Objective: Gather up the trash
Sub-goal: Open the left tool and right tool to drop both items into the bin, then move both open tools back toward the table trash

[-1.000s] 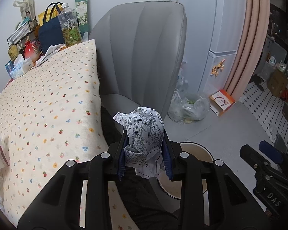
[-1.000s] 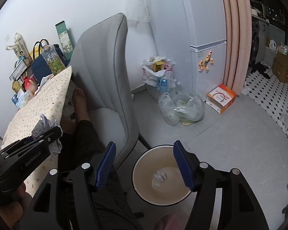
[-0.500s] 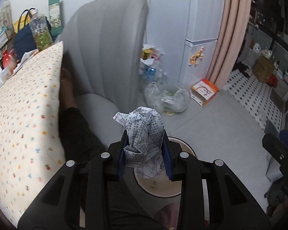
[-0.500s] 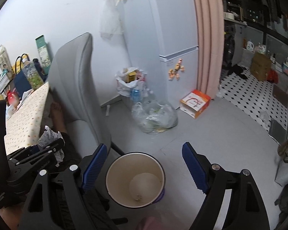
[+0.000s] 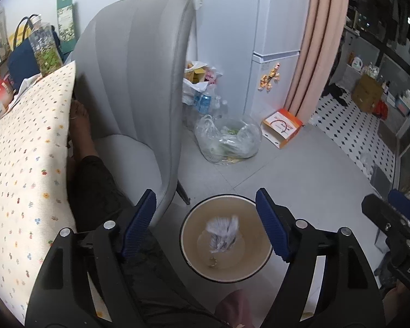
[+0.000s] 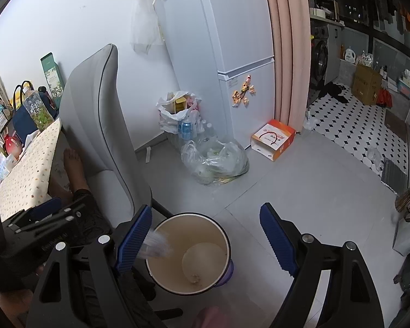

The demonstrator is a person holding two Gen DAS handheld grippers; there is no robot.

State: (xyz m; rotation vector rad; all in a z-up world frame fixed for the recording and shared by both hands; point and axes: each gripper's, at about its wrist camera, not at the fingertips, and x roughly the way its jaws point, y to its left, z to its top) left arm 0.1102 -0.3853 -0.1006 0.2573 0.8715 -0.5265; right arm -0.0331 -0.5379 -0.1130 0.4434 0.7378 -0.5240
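A crumpled printed paper ball (image 5: 222, 233) is blurred in mid-fall inside the round beige trash bucket (image 5: 190, 235) on the floor. My left gripper (image 5: 206, 225) is open and empty right above the bucket. In the right wrist view the falling paper (image 6: 157, 246) is a blur at the bucket's left rim (image 6: 227, 239). My right gripper (image 6: 206, 235) is open and empty, also above the bucket. The left gripper (image 6: 45, 211) shows at the left edge of the right wrist view.
A grey chair (image 5: 139, 82) stands left of the bucket, with a person's leg and bare foot (image 5: 80, 120) on it. A table with a dotted cloth (image 5: 22, 147) is at the left. A clear plastic bag (image 5: 228, 140), an orange box (image 5: 283, 128) and a fridge (image 6: 240, 54) stand behind.
My left gripper swung from over the table to above the bucket, then opened and let go of the paper ball, which now falls into the bucket. My right gripper stayed open.
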